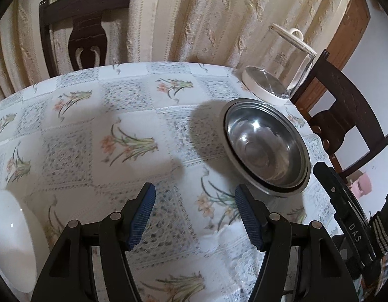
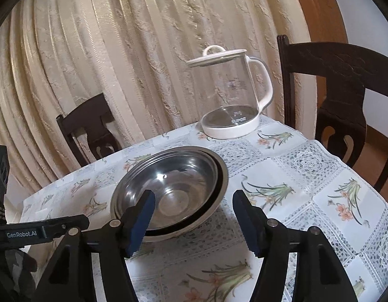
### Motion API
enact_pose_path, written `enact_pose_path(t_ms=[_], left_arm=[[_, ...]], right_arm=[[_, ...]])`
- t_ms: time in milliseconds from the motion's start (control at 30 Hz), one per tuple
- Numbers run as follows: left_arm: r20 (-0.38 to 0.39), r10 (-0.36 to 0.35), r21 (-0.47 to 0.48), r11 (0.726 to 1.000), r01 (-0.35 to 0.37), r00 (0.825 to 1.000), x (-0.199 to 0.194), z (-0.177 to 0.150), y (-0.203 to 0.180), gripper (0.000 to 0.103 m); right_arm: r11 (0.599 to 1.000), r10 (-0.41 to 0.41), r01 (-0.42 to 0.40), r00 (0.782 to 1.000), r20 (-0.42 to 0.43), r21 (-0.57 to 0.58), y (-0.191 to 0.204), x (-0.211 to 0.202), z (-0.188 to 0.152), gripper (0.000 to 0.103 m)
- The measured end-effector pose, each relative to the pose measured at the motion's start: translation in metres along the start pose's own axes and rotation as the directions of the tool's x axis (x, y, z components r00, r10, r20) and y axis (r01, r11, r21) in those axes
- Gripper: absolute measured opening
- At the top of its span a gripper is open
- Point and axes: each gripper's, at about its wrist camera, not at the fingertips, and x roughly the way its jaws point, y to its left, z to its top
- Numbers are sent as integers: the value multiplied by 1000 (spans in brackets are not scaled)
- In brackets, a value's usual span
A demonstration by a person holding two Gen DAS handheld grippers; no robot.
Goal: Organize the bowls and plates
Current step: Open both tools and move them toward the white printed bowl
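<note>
Gaping wide and empty, both grippers [image 1: 195, 216] [image 2: 194, 222] face stacked steel bowls [image 2: 171, 188]; white dish [image 1: 10, 239] cut off.

Counter [image 1: 133, 115] cloth: white squares with orange flowers on green stems, alternating with grey-blue lace-pattern squares. Bowl [image 2: 168, 191] shiny silver steel, sitting in silver plate [image 2: 219, 193]. White dish [image 1: 10, 239] at counter's left edge. Kettle [image 2: 234, 93] clear glass, white base, lid and handle. Chairs [image 1: 85, 32] dark brown. Curtain [image 2: 118, 50] cream, ribbed stripes. Left tool [image 1: 195, 216] and right tool [image 2: 194, 222] black, blue ridged pads.
</note>
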Motion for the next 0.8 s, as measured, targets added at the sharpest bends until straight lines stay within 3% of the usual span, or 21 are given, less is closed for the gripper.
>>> enact_pose_path(t_ms=[267, 500, 800], left_arm=[[27, 22, -19, 1000, -22, 999, -18, -13, 17, 66], [71, 54, -29, 998, -52, 996, -45, -20, 35, 66], [119, 71, -122, 991, -56, 990, -79, -37, 77, 66]], right_arm=[[998, 6, -5, 1000, 30, -60, 15, -5, -5, 68], [999, -5, 6, 999, 45, -38, 10, -5, -3, 69], [999, -5, 8, 998, 57, -47, 12, -7, -3, 69]])
